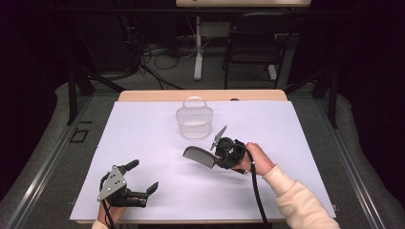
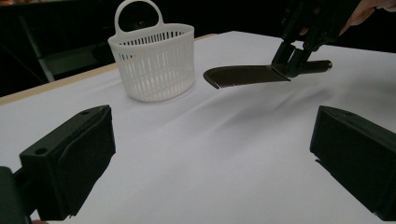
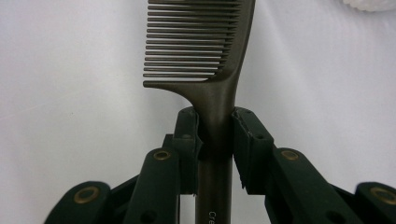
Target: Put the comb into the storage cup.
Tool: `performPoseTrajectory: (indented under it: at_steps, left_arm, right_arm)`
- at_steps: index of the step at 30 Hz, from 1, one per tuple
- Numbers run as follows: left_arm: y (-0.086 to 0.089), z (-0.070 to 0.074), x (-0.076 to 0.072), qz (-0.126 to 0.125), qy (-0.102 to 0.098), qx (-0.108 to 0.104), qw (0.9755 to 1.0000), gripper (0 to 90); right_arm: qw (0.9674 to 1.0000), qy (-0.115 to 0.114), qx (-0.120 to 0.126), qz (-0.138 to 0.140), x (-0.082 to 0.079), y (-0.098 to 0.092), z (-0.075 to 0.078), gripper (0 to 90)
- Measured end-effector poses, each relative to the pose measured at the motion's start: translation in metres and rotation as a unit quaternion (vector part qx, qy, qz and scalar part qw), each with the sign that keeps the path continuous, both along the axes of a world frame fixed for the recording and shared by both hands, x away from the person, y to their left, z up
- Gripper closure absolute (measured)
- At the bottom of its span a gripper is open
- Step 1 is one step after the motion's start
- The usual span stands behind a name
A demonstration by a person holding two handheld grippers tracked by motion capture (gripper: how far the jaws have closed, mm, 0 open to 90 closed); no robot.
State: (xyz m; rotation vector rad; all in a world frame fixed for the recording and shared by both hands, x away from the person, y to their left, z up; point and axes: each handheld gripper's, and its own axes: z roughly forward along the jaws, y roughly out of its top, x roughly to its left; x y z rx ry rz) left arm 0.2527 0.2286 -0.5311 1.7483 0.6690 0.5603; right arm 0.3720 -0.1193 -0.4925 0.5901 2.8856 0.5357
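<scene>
Right gripper view: the dark comb [image 3: 201,51] runs straight up between the two black jaws of the right gripper [image 3: 215,135], its handle pinched from both sides just below where the teeth begin. The jaws are pressed together on the handle, and the toothed part sticks out beyond their tips, teeth pointing to the left of that view. The handle's lower end passes down between the jaws toward the gripper body and bears some pale lettering too cut off to read.

In the high view the comb [image 1: 199,156] is held above the white table cover [image 1: 143,143], near the middle of the table, its toothed end pointing left and away from the person's right hand [image 1: 255,157]. The white slotted basket [image 1: 194,121] stands upright on the cover just beyond the comb, apart from it.

The left gripper [image 1: 142,177] sits near the front left corner of the cover, well apart from the comb, jaws spread wide with nothing between them.
</scene>
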Motion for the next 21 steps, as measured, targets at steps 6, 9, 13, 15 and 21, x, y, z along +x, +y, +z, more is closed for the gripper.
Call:
performPoseTrajectory:
  at_steps: [6, 9, 13, 15, 21]
  left_arm:
    - [0.000, 0.000, 0.000, 0.001, 0.000, 0.000, 1.0000, 0.2]
    - [0.000, 0.000, 0.000, 0.000, 0.001, 0.000, 1.0000, 0.1]
    - [0.000, 0.000, 0.000, 0.001, 0.001, 0.000, 1.0000, 0.1]
    - [0.000, 0.000, 0.000, 0.001, 0.001, 0.000, 1.0000, 0.1]
    - [0.000, 0.000, 0.000, 0.001, 0.001, 0.001, 1.0000, 0.1]
  right_arm:
    - [0.9999, -0.001, 0.014, -0.007, -0.002, -0.007, 0.000, 72.4]
    - [0.9995, -0.001, 0.027, -0.013, -0.003, -0.010, 0.001, 72.4]
    - [0.9988, -0.001, 0.043, -0.022, -0.005, -0.015, 0.002, 72.4]
    - [0.9984, -0.001, 0.050, -0.027, -0.005, -0.017, 0.002, 72.4]
    - [0.9971, -0.009, 0.069, -0.032, -0.008, -0.023, 0.006, 72.4]
